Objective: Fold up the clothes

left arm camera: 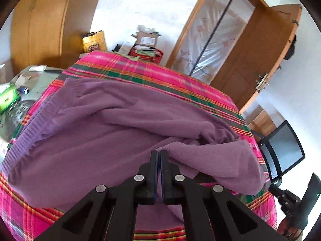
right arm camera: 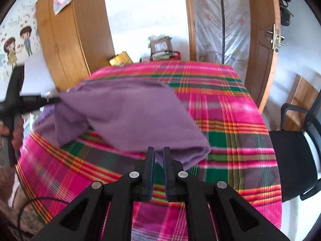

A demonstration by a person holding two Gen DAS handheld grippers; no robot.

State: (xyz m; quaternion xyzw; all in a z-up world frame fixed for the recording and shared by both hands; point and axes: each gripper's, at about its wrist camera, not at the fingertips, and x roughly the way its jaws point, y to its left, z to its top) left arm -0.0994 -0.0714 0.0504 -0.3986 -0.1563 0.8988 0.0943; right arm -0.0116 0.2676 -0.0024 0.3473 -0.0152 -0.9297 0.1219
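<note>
Bedroom clutter, a wooden wardrobe (left arm camera: 40,24) and an open door (left arm camera: 260,60) ring the plaid bedspread (left arm camera: 140,74) on which a purple sweater (left arm camera: 100,124) lies spread. From the left wrist view, the sweater covers most of the near bed, its ribbed hem (left arm camera: 36,120) to the left and its body still rumpled with loose ridges. The left gripper (left arm camera: 159,152) has its jaws pressed together on an edge of the sweater, a flap of which drapes off to the right over the bedspread. At the lower right edge the right gripper (left arm camera: 291,200) shows only as a dark body, too cut off to read. From the right wrist view, the same flap hangs slack between the two tools: the left gripper (right arm camera: 57,100) pinches one corner at the far left, and the cloth sags down to a rounded fold near the right gripper (right arm camera: 158,150). That gripper's jaws stand slightly apart with a narrow gap, and purple cloth sits at their tips, yet the pads do not look clamped on it. A black chair (right arm camera: 291,156) stands beside the bed. I judge the folding barely begun: one side is lifted and partly brought over, no crisp fold lies flat, and smoothing plus the remaining folds are all left.
</note>
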